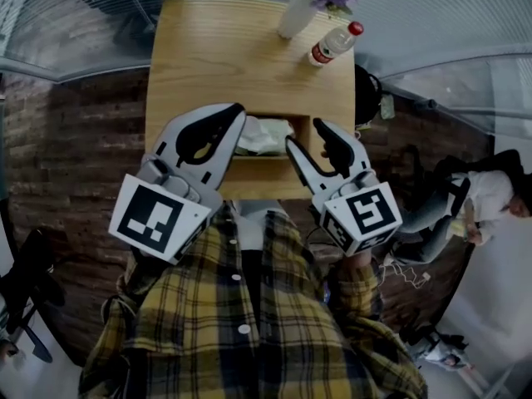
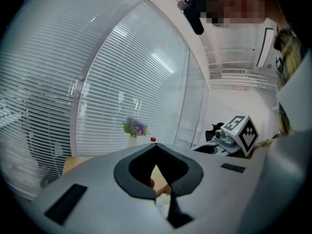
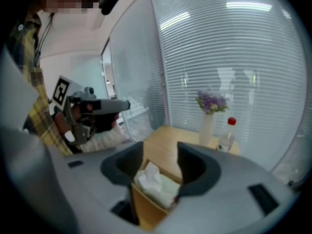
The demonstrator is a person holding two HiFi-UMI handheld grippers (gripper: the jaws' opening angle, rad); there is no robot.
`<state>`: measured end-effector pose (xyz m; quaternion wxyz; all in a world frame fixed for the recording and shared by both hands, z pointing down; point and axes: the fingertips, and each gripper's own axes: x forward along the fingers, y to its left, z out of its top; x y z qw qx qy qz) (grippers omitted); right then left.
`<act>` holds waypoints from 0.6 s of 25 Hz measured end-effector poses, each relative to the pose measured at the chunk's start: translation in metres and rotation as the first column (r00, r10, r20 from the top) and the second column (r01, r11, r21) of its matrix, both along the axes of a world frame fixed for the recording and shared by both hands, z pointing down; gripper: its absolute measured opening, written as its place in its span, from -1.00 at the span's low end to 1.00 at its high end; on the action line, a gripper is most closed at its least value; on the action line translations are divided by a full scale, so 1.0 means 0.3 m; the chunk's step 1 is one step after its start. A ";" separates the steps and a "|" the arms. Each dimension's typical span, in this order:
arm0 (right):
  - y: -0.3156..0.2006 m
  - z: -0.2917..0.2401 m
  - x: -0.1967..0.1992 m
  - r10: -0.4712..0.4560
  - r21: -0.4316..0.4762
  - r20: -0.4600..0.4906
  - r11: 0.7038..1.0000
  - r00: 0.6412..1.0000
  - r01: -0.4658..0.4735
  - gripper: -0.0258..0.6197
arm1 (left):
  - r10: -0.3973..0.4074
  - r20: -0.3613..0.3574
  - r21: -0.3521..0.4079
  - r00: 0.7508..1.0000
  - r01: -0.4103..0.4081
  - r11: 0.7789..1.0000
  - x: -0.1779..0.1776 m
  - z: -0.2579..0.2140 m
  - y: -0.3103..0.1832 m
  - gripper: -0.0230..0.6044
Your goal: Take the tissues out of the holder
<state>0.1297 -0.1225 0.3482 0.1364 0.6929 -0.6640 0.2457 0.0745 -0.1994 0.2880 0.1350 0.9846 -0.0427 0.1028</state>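
A wooden tissue holder [image 1: 268,159] stands at the near edge of the wooden table [image 1: 216,56], with white tissues [image 1: 264,135] bunched up in its top. My left gripper [image 1: 238,111] is shut with nothing in it, its tip at the holder's left end. My right gripper [image 1: 306,134] stands open at the holder's right end. In the right gripper view the tissues [image 3: 156,183] and the holder [image 3: 146,206] lie below and between the spread jaws of the right gripper [image 3: 160,147], untouched. The left gripper view shows the left gripper [image 2: 155,146] with its jaw tips meeting.
A white vase of purple flowers [image 1: 297,11] and a clear bottle with a red cap [image 1: 332,44] stand at the table's far right. A person sits beyond the table's right side [image 1: 486,194]. Window blinds run behind the table.
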 end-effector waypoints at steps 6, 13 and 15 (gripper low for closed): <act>0.004 0.090 -0.035 -0.134 -0.107 -0.015 0.985 0.991 0.132 -0.29 | -0.028 0.007 -0.002 1.000 0.028 1.000 -0.024 0.010 -0.016 -0.90; 0.042 0.217 -0.051 -0.308 -0.259 -0.019 0.920 0.951 0.293 -0.29 | -0.055 0.020 -0.013 0.998 0.055 0.998 -0.046 0.033 -0.022 -0.90; 0.055 0.252 -0.055 -0.352 -0.301 -0.017 0.894 0.936 0.331 -0.29 | -0.058 0.024 -0.014 0.998 0.059 0.998 -0.052 0.040 -0.022 -0.90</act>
